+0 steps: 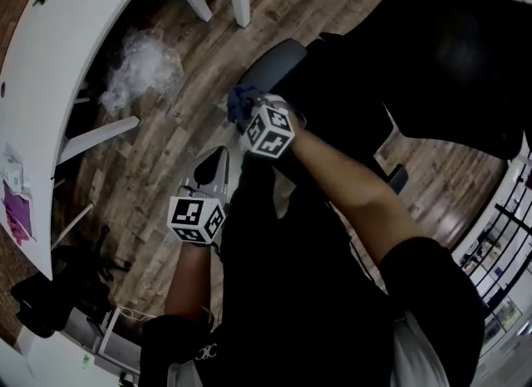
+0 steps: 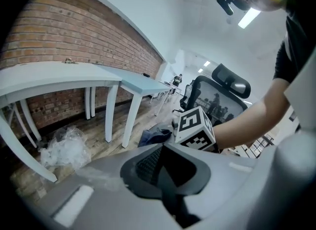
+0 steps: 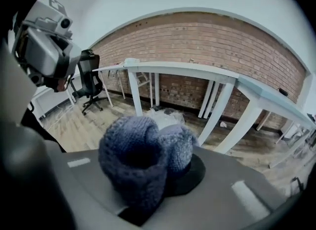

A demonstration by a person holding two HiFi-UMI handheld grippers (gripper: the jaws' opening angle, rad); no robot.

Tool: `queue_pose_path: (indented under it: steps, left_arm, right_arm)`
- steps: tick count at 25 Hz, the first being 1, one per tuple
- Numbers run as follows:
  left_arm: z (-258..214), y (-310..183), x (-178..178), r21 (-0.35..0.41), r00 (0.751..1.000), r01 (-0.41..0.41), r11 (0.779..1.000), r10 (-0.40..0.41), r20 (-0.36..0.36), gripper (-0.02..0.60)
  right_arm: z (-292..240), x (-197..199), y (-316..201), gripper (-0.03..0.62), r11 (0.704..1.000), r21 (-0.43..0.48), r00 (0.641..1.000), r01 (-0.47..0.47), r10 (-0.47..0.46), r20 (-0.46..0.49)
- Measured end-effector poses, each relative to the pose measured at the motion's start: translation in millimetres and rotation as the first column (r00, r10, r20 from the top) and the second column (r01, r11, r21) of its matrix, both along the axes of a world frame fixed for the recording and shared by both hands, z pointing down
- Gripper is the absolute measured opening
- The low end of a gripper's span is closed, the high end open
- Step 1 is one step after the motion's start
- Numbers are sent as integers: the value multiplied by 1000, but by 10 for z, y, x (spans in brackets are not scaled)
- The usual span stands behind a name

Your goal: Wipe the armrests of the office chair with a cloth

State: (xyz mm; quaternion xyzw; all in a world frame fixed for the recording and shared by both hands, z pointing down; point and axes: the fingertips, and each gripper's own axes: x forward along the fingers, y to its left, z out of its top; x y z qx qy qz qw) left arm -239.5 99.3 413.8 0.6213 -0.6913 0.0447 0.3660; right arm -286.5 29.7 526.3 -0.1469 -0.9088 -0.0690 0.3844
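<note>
Head view shows right tool (image 1: 250, 114) outstretched, holding cloth (image 1: 238, 101) at armrest (image 1: 276, 65).

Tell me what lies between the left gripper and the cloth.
Nothing. In the head view only bare wood floor shows between the left gripper and the blue cloth, which the right gripper holds.

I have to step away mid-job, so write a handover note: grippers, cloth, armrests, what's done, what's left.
Left gripper: shut, empty, over the floor.
Right gripper: shut on the cloth, at the near end of one armrest; contact unclear.
Done: cloth in the jaws; how much is wiped doesn't show.
Left: wipe this armrest, then the other.
</note>
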Motion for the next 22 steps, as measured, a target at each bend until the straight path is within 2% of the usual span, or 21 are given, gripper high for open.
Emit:
queue_pose_path:
  steps: [3,7,12,17,22]
  left_arm:
    - [55,31,-239,-8,999,11,1000,-11,31,6]
    - [86,41,-565,-1,998,55,998,-55,35,6]
    - [186,32,-732,-28,998,63,998,-62,27,6]
    - [141,-76,-743,-17,998,46,999,-45,32,6]
    - [10,-186,-751,-2,998,24,1000,-24,52,6]
  right_arm:
    - [1,-139,-61,48,999,21,999,27,-26,-39]
    - [11,-360,-212,48,1000,19,998,23,-22,-55]
    - [54,-522,-778,48,986,0,983,-168,168,-76]
    - [72,-492,-1335,48,968,37,964,-250,252,-87]
    - [80,-314,-1909,48,929,70,926,-364,369,-79]
